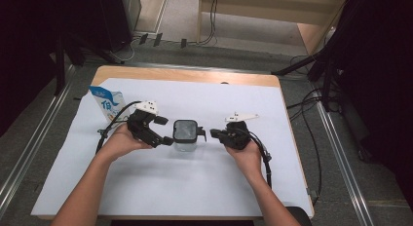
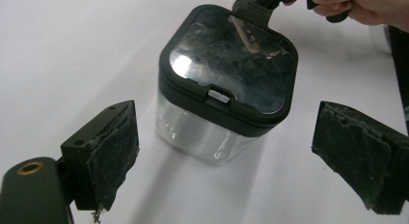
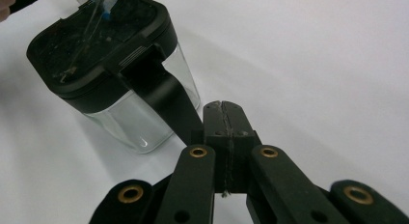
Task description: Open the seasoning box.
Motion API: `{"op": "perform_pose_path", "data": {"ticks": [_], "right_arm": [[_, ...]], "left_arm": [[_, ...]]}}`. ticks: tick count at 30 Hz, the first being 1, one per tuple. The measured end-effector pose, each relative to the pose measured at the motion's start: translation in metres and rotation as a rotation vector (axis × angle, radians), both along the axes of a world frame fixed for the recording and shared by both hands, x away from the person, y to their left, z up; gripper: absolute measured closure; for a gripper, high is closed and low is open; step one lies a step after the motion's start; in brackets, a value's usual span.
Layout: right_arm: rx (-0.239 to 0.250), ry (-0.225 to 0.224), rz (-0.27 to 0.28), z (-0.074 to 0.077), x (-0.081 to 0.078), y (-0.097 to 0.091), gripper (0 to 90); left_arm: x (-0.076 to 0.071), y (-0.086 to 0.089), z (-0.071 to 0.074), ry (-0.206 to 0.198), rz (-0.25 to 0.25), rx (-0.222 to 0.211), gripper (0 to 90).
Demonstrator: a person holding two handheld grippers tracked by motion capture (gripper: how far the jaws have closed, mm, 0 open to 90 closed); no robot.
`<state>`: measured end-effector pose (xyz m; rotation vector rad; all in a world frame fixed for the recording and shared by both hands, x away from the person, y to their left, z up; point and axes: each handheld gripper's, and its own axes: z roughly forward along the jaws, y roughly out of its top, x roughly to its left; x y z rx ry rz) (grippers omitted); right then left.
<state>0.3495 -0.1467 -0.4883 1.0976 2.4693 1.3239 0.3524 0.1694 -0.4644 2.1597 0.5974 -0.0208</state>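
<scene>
Centrally on the white-covered table (image 1: 195,187) stands a small square clear plastic container with a black lid (image 1: 185,135); its walls are transparent with rounded corners, and no contents can be made out through them; the lid has a glossy dark window that mirrors the room. Behind it to the left, near the table's far left corner, a blue-and-white printed pouch (image 1: 108,103) stands upright, its contents hidden.

The left gripper (image 1: 164,131) sits just beside the container's left side with its fingers (image 2: 113,156) wide apart, the container between them and untouched; the left gripper view shows a small pale latch tab (image 2: 219,95) on the lid's front edge and the worn, frayed padding on both fingers. The right gripper (image 1: 213,133) is at the container's right side; its fingers (image 3: 225,125) are pressed together with nothing between them, their tips just beside a black strap-like handle (image 3: 166,96) that slopes down from the lid; whether they touch it I cannot tell; the right gripper view alone reveals that handle's ribbed hinge (image 3: 132,56).
</scene>
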Motion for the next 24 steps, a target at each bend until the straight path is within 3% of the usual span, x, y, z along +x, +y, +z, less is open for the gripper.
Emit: {"op": "perform_pose_path", "data": {"ticks": [4,10,17,24], "right_arm": [[-0.001,-0.001,0.007,-0.001,-0.001,0.002,90.0],[0.008,0.006,0.011,0.0,-0.003,0.003,90.0],[0.005,0.006,0.01,-0.001,-0.007,0.007,90.0],[0.006,0.011,0.004,-0.002,-0.009,0.007,90.0]], "left_arm": [[0.002,-0.006,-0.007,0.003,-0.011,0.023,9.4],[0.008,-0.01,-0.016,0.001,-0.022,-0.007,9.5],[0.012,-0.015,-0.023,0.02,-0.036,-0.008,9.9],[0.011,-0.024,-0.027,-0.013,-0.042,-0.006,11.7]]}}
